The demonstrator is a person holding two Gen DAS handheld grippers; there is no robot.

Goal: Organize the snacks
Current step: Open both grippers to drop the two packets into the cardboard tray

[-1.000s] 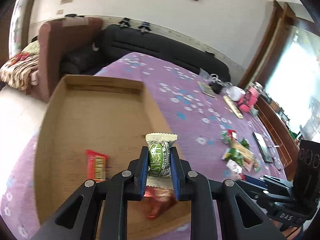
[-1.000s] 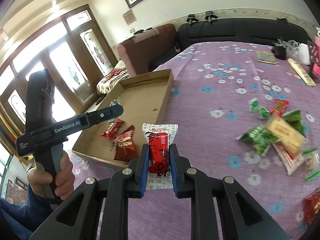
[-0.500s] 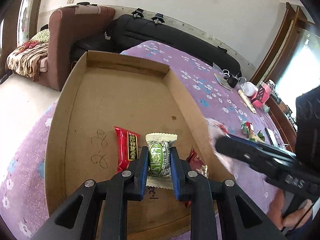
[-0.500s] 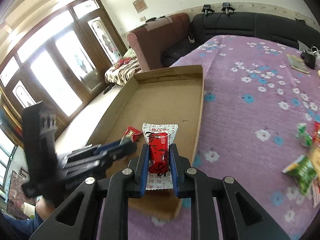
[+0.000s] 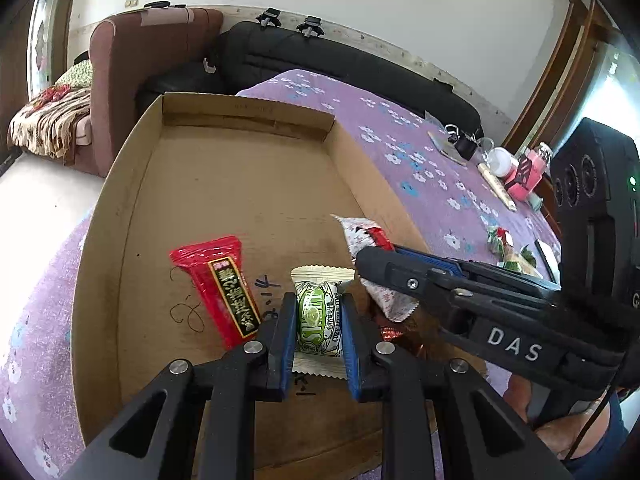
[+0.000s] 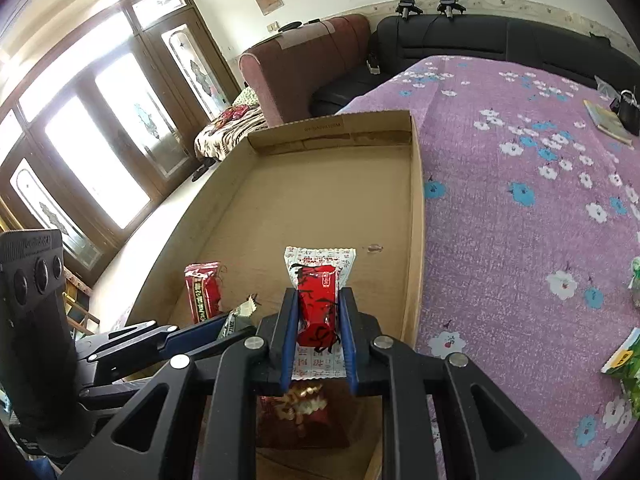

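My left gripper [image 5: 318,320] is shut on a green and white snack packet [image 5: 319,312], held over the near end of the shallow cardboard box [image 5: 248,184]. My right gripper [image 6: 319,320] is shut on a red and white snack packet [image 6: 318,300], also over the box [image 6: 320,192], beside the left one. The right gripper shows in the left wrist view [image 5: 400,264], with its packet [image 5: 360,236]. A red snack bar [image 5: 222,284] lies on the box floor; it also shows in the right wrist view [image 6: 202,292]. A dark red packet [image 6: 300,412] lies below the right gripper.
The box sits on a purple flowered cloth [image 6: 520,200]. Several loose snacks lie on the cloth to the right [image 5: 508,248]. A cup, pink object and stick stand at the far right [image 5: 516,168]. A brown armchair [image 5: 132,60] and black sofa [image 5: 320,56] are behind.
Both grippers moved forward and lower over the box with their packets still held. The right gripper has come in from the cloth to beside the left one.
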